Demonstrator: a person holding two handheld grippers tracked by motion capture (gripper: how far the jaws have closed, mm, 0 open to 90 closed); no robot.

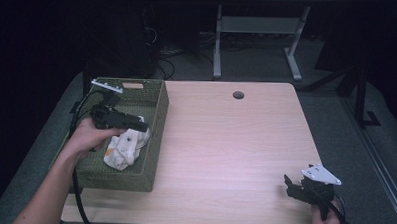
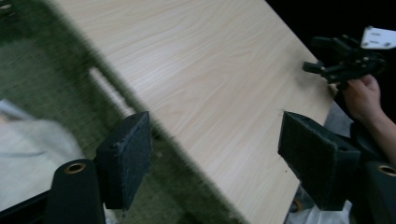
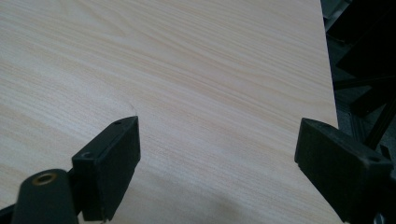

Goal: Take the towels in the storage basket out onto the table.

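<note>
Left tongs (image 1: 136,121) spread open, empty, above the green basket (image 1: 153,135) at the desk's (image 1: 235,143) left; white cloth (image 1: 125,148) just below and nearward, long axis slanting near-left to far-right. Right tongs (image 1: 290,185) likewise open, empty, well apart at near right

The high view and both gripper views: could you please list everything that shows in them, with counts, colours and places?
Table: one, light wood, centre, with a round hole near its far edge.
Basket: one, green woven, on the table's left side.
Cloth: one, white, crumpled inside the basket.
Desk frame: one, grey, on the floor beyond the table.
Left gripper: one, black, jaws open, above the basket and cloth.
Right gripper: one, black, jaws open, over the table's near right corner.
</note>
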